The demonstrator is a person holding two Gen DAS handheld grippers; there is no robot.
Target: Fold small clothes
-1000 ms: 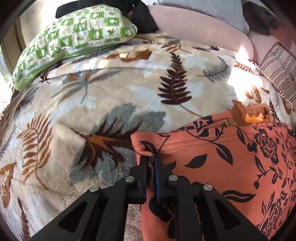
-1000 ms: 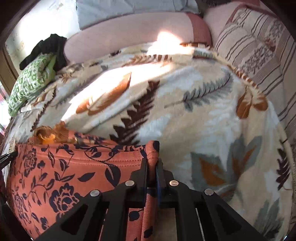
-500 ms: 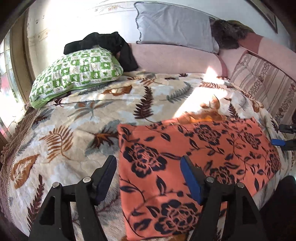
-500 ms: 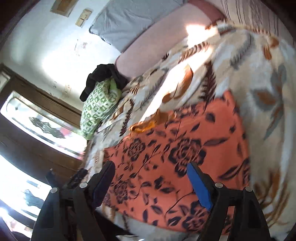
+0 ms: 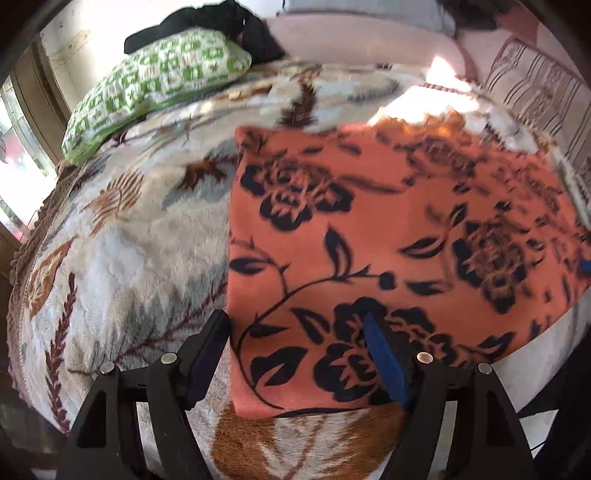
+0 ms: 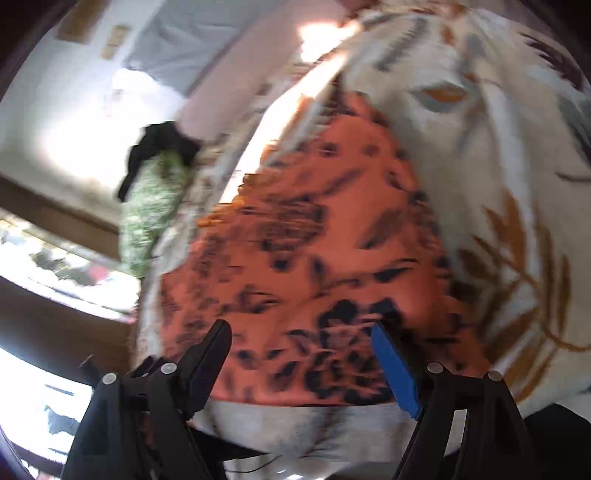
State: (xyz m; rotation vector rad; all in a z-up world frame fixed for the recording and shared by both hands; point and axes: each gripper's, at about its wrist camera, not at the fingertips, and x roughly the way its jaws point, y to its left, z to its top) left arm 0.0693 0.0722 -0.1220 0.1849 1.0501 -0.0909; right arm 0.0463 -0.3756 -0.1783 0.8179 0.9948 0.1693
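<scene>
Left wrist view: my left tool (image 5: 297,338) is released, jaws spread wide, nothing pinched; the log-side motion agrees, the jaws have just been opening further, and only flat cloth lies under the gap; the orange floral garment (image 5: 388,236) lies spread flat on the bed's leaf-print blanket (image 5: 122,240); its near-left corner sits just ahead of the tool, left black finger (image 5: 207,350) over bare blanket just off the garment's left edge, right finger with the blue pad (image 5: 384,362) over the fabric; I see the garment's near edge as a straight line across the blanket, with a brown leaf motif in front of it; a green-and-white checked pillow (image 5: 155,85) rests at the far left of the bed, a black cloth (image 5: 221,26) draped behind it; a pink bolster (image 5: 362,40) runs along the back; a striped cushion (image 5: 543,92) at far right; a small blue tip (image 5: 585,266) shows at the right edge, I can't tell what it belongs to.

Right wrist view: frame is rolled and badly blurred; my right tool (image 6: 301,356) is also released, jaws have just been closing a little but stand wide, nothing between the pads; the same orange garment (image 6: 325,236) fills the middle, flat on the blanket (image 6: 517,184); the tool hangs over its near edge; green pillow (image 6: 151,206) and black cloth (image 6: 159,147) at left; window (image 6: 48,254) bright beyond them.
</scene>
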